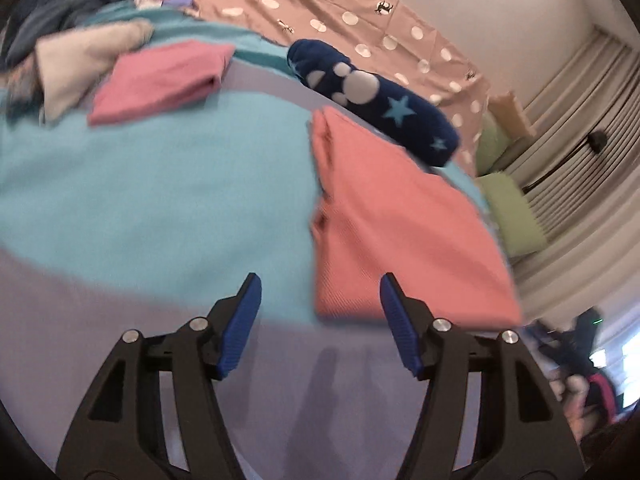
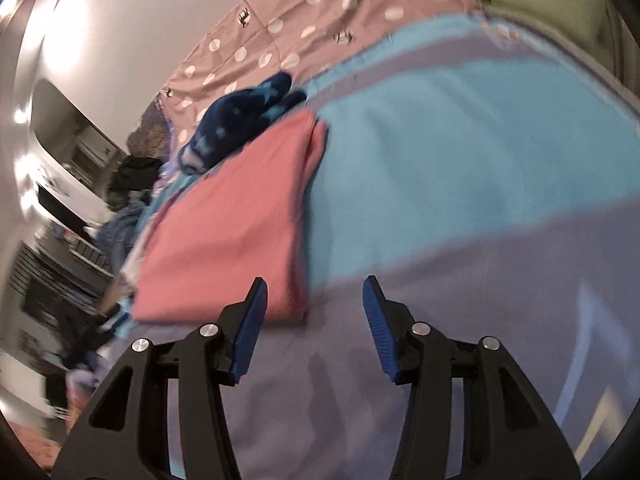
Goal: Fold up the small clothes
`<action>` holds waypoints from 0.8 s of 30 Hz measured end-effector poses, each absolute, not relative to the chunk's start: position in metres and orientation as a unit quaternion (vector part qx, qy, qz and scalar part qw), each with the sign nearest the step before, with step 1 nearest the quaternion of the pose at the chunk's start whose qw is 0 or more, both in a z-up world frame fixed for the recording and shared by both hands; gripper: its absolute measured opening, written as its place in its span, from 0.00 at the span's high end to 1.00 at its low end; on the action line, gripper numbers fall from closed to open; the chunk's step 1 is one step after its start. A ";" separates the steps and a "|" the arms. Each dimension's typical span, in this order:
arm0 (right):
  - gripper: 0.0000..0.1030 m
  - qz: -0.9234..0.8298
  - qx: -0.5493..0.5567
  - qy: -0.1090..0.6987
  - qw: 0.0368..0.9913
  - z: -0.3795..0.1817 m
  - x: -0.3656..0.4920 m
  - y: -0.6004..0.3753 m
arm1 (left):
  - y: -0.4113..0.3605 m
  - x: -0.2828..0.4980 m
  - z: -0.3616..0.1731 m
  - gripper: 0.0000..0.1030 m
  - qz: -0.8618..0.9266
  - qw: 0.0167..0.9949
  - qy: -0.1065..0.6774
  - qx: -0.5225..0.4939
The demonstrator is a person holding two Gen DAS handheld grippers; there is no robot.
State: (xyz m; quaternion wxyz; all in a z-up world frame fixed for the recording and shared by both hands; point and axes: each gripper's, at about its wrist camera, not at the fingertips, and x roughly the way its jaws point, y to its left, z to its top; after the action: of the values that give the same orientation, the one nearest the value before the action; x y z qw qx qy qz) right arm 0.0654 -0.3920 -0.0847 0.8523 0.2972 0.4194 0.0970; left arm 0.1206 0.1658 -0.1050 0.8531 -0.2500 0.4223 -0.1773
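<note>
A folded salmon-pink garment (image 1: 404,232) lies on the blue and lilac striped blanket (image 1: 160,200). It also shows in the right wrist view (image 2: 228,220). A folded navy piece with stars and white dots (image 1: 376,100) lies just behind it, seen too in the right wrist view (image 2: 240,120). A second folded pink garment (image 1: 160,80) lies farther left. My left gripper (image 1: 320,292) is open and empty, just left of the salmon garment's near edge. My right gripper (image 2: 314,292) is open and empty, just right of that garment's near corner.
A heap of unfolded clothes, white and dark blue (image 1: 72,32), sits at the far left. A pink sheet with white dots (image 1: 360,16) covers the bed beyond the blanket. Green pillows (image 1: 508,208) lie at the right. Curtains (image 1: 580,120) hang behind them.
</note>
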 end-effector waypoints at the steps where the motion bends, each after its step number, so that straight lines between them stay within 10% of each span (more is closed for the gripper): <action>1: 0.51 0.112 0.301 0.418 0.850 -0.084 0.062 -0.384 | 0.164 0.115 -0.106 0.39 -0.189 0.847 0.424 -0.259; 15: 0.49 0.114 0.460 0.397 0.786 -0.120 0.084 -0.365 | 0.140 0.134 -0.129 0.35 -0.202 0.827 0.419 -0.316; 17: 0.49 0.105 0.465 0.389 0.788 -0.120 0.096 -0.363 | 0.138 0.144 -0.129 0.42 -0.199 0.829 0.416 -0.317; 19: 0.51 0.093 0.470 0.385 0.789 -0.120 0.105 -0.361 | 0.134 0.154 -0.136 0.88 -0.197 0.821 0.425 -0.327; 20: 0.54 0.088 0.470 0.384 0.790 -0.121 0.106 -0.363 | 0.134 0.158 -0.141 0.90 -0.203 0.809 0.433 -0.341; 22: 0.96 0.066 0.477 0.395 0.782 -0.126 0.108 -0.365 | 0.133 0.160 -0.142 0.91 -0.199 0.805 0.432 -0.354; 24: 0.96 0.071 0.492 0.386 0.777 -0.124 0.104 -0.370 | 0.133 0.153 -0.126 0.91 -0.204 0.820 0.409 -0.345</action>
State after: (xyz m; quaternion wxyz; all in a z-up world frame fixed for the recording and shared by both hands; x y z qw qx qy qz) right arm 0.1036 -0.3698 -0.1242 0.7771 0.4922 0.3858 0.0710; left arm 0.1534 0.1326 -0.1263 0.8196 -0.3450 0.4094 -0.2038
